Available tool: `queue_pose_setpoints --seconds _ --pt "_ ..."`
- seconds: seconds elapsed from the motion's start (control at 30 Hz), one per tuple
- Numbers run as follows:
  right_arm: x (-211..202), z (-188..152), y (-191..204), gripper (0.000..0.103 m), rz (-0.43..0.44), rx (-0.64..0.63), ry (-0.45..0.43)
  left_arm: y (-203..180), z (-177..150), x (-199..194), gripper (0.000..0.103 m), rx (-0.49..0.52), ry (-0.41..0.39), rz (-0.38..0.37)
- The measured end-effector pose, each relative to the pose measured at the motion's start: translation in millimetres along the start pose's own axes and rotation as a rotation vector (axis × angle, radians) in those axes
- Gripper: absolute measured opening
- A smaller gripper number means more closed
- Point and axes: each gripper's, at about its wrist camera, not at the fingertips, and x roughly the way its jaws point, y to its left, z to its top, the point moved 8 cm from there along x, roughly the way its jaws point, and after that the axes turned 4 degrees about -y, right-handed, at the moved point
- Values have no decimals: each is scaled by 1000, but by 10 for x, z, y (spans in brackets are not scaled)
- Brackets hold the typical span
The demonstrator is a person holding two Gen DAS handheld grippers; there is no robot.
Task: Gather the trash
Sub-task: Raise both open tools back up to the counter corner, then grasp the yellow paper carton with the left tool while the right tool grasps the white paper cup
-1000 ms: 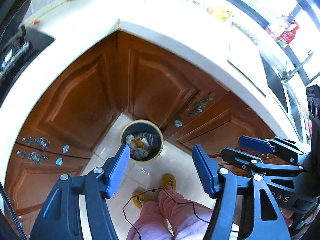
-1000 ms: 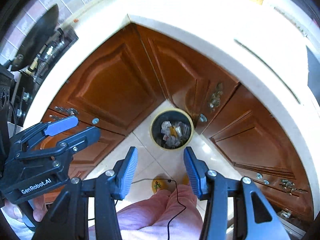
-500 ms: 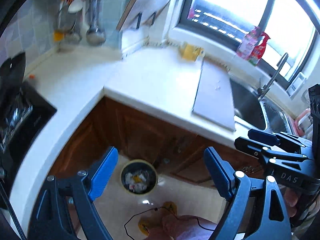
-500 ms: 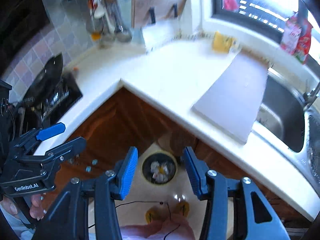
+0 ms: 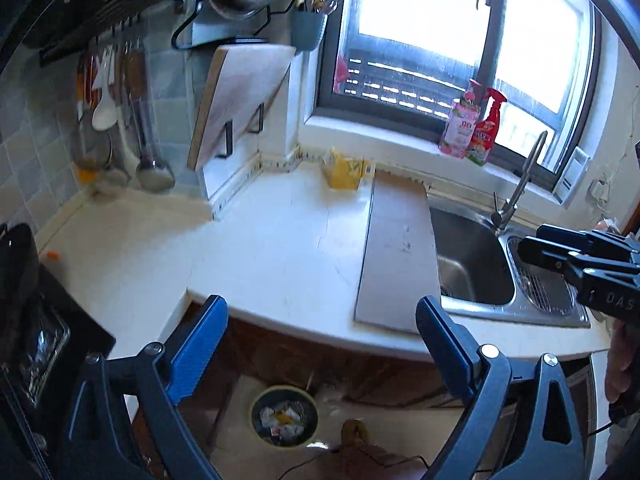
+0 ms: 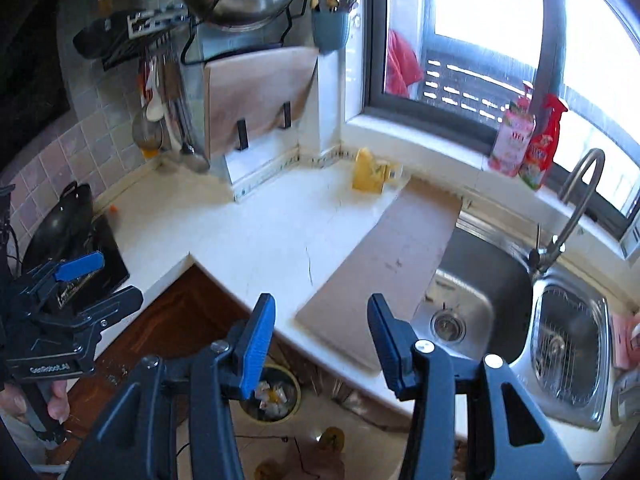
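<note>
Reading "DAS" on right claw (image 5: 576, 256), "GenRobot.AI" on left claw (image 6: 86, 280).

Both cameras ride on the hand-held grippers, well above the white L-shaped countertop (image 5: 280, 248), looking forward and down toward its inner corner and the window behind. The left wrist view sits further left, over the countertop's front edge, and catches the right gripper (image 5: 580, 256) at its right margin. The right wrist view stands closer to the stainless steel sink (image 6: 472, 292) and shows the left gripper (image 6: 80, 276) at its left margin. Both share the grey rectangular board (image 5: 396, 252) beside the sink, the yellow crumpled carton (image 5: 344, 168) at the back edge, and the round yellow-rimmed waste bin (image 5: 284, 420) on the floor below.
</note>
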Motion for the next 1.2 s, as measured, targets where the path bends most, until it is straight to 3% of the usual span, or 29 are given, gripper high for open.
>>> queue_pose_setpoints --seconds 0.23,0.57,0.7,0.9,1.2 --pt "288 721 -514 48 25 15 -17 -192 805 473 97 17 -14 21" --pt "1311 1577 -1410 48 58 113 50 -506 1830 1612 97 50 22 51" --pt "1945 1692 -1733 48 89 192 128 -564 2103 2230 97 52 71 55" --pt "2798 1706 -1994 48 145 296 170 -526 2399 3241 97 34 140 68" --pt "3797 1605 -2070 48 212 410 209 -345 2335 4669 93 -64 278 72"
